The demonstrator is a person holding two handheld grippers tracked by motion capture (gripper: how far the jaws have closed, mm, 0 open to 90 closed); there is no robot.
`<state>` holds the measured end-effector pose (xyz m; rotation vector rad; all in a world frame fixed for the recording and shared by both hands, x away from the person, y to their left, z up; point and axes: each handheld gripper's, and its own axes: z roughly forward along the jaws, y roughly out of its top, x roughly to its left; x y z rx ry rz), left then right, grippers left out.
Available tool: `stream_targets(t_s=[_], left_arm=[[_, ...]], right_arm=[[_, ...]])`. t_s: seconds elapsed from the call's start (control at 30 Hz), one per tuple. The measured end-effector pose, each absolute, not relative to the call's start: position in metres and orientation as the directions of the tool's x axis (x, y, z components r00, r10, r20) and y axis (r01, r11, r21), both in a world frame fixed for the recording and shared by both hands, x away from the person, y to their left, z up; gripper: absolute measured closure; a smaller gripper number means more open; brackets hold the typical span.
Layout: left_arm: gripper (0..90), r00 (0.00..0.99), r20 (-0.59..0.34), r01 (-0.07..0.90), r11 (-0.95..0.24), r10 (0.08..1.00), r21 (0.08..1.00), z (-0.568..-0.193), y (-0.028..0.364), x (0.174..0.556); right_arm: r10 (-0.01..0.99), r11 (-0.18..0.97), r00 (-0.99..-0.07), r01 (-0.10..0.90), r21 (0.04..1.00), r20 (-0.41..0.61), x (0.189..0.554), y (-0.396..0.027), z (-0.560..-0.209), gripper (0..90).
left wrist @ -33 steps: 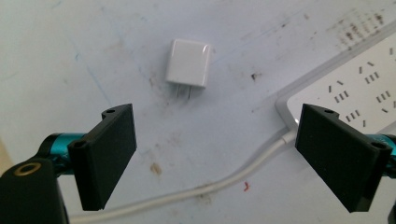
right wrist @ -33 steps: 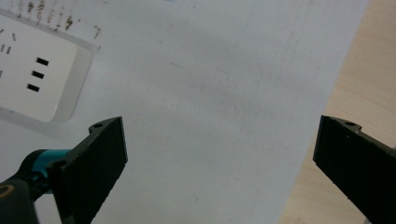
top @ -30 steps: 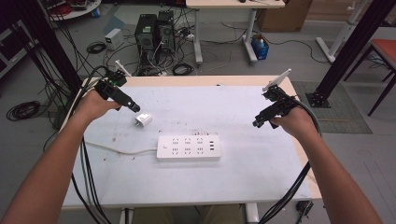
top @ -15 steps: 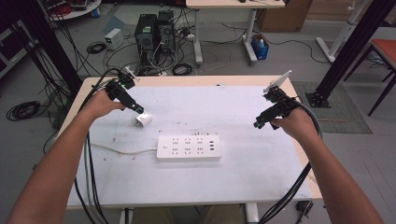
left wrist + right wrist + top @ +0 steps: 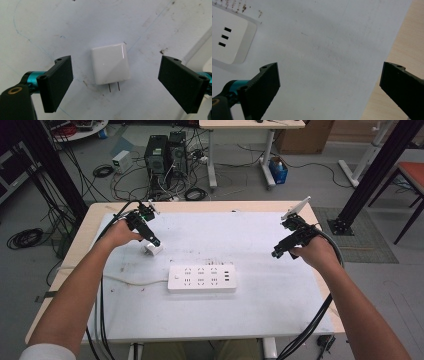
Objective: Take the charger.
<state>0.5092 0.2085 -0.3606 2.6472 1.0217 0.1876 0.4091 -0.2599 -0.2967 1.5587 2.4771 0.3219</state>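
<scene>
While the high view puts the left gripper (image 5: 156,241) over the white charger (image 5: 152,248) left of centre, the right gripper (image 5: 275,254) hangs wide open, empty, mid-right. Left gripper view: jaws spread wide, nothing held, charger (image 5: 110,63) centred between, prongs toward the bottom; best to lower squarely and pinch its flat sides. Right gripper view: power strip (image 5: 229,40) upper left.

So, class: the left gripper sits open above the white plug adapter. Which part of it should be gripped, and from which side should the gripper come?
Grip the adapter across its two flat side faces, coming straight down from above. It lies flat on the table, prongs sticking out from one end, so those sides are free. The left gripper is open, a jaw on either side of it; keeping off the prongs probably leaves them free for the power strip.
</scene>
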Motion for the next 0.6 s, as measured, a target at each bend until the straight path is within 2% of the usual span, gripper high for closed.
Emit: stream_targets(t_s=[0.2, 0.6], left_arm=[[12.7, 0.700, 0.032, 0.660, -0.664, 0.713, 0.352, -0.377, 0.205, 0.513], [12.7, 0.661, -0.004, 0.711, -0.625, 0.750, 0.321, -0.406, 0.204, 0.517]], right_arm=[[0.898, 0.434, -0.435, 0.857, 0.279, -0.063, 0.410, -0.258, -0.299, 2.2], [0.895, 0.441, -0.441, 0.854, 0.277, -0.068, 0.413, -0.255, -0.301, 2.2]])
